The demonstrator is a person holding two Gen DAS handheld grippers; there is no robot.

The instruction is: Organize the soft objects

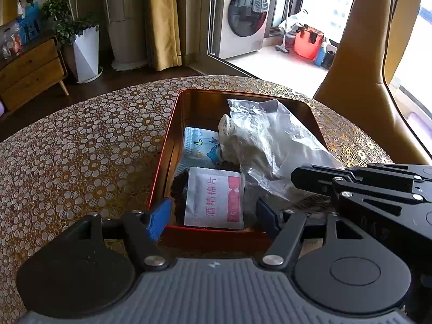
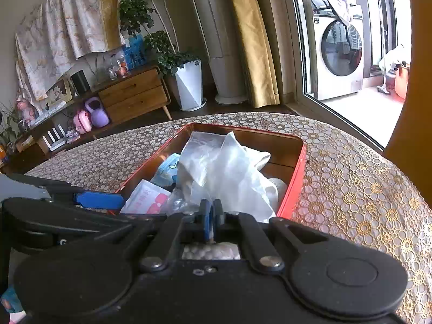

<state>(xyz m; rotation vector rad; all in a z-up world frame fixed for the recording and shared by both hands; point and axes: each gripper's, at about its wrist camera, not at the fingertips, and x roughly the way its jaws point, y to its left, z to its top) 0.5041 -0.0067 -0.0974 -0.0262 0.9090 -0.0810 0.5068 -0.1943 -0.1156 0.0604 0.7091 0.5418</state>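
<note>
The left tongs stand spread over the near end of the red tin on the table, above a white sachet. The right tongs are pressed together at the crumpled plastic bag in the tin; whether they pinch it I cannot tell.

Tablecloth: brown ground, repeating white and gold flower-circle print.
Tin: red rim and outer wall, dark bronze inside.
Plastic bag at 12 o'clock in tin: clear to milky white.
Sachet at 6 o'clock: white, pink band, pink lettering.
Packet at 9 o'clock: pale blue, cartoon print with yellow moon.
Left gripper: black frame, grey ribbed body, blue pads.
Right gripper: black frame, blue pads.
Curtain: mustard yellow.
Planter: white.
Tub at 1 o'clock: red.
</note>
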